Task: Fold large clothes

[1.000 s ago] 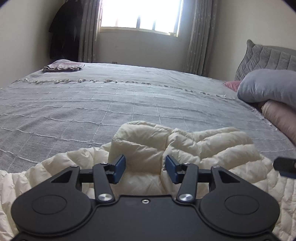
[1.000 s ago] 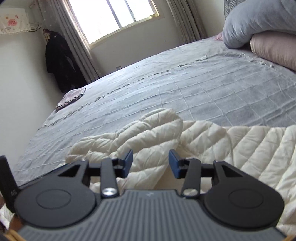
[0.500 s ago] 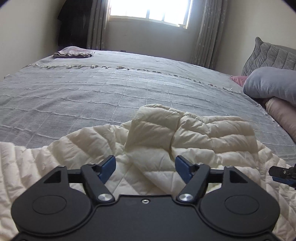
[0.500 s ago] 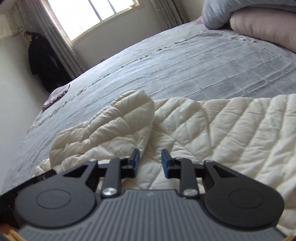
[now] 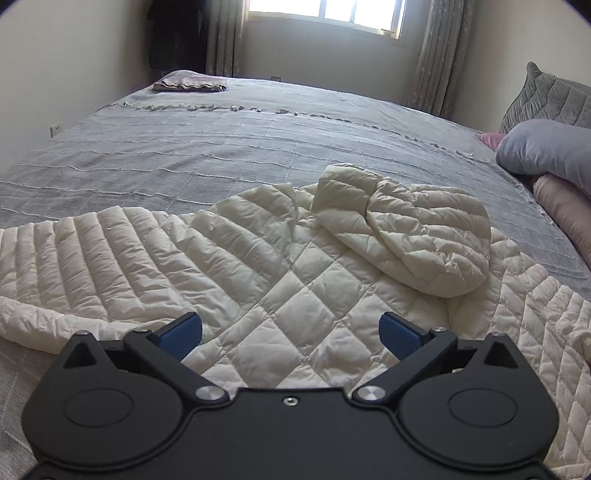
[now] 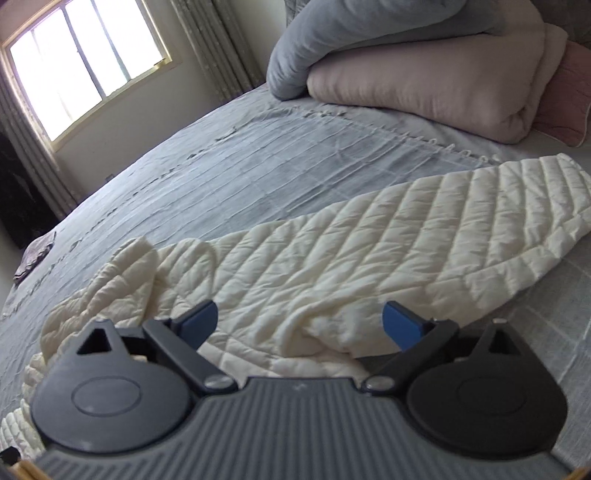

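Observation:
A cream quilted puffer jacket (image 5: 280, 280) lies spread on the grey bedspread (image 5: 221, 147), its hood (image 5: 406, 236) folded onto the back and a sleeve (image 5: 92, 251) stretched left. My left gripper (image 5: 290, 332) is open wide and empty, just above the jacket's back. In the right wrist view the jacket (image 6: 351, 258) shows its other sleeve (image 6: 480, 221) reaching right. My right gripper (image 6: 301, 321) is open wide and empty over a rumpled fold near the sleeve's base.
Folded grey and pink duvets (image 6: 424, 74) and a pink pillow (image 6: 565, 96) are stacked at the head of the bed. A small folded cloth (image 5: 190, 83) lies at the far corner. A window (image 5: 325, 14) and curtains stand beyond.
Both grippers have opened wide and pulled back from the hood. The left view now sits higher over the jacket's back; the right has swung toward the right sleeve.

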`<move>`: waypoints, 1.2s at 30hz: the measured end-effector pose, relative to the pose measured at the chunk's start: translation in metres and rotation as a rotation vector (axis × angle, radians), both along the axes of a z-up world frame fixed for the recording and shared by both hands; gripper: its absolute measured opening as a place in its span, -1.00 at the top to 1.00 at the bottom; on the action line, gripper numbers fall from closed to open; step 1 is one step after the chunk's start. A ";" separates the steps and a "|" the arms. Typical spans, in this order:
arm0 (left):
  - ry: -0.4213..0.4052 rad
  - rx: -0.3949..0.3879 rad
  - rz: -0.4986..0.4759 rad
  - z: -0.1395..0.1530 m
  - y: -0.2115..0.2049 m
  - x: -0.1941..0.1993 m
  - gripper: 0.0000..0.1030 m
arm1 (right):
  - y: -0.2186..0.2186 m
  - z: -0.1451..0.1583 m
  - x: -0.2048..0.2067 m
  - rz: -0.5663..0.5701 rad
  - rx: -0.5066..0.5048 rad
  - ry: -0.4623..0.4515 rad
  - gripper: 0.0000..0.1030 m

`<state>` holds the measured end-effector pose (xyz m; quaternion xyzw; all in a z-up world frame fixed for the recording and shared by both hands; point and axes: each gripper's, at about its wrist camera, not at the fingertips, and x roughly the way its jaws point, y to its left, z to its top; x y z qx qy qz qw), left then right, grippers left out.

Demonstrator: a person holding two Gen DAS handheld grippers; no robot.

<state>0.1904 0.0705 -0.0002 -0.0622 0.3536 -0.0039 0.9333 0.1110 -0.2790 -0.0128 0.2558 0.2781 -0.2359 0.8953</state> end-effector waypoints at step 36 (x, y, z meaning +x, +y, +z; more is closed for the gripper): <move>-0.069 0.006 -0.013 -0.035 0.016 0.002 -1.00 | -0.133 -0.007 -0.082 -0.367 -0.166 -0.244 0.85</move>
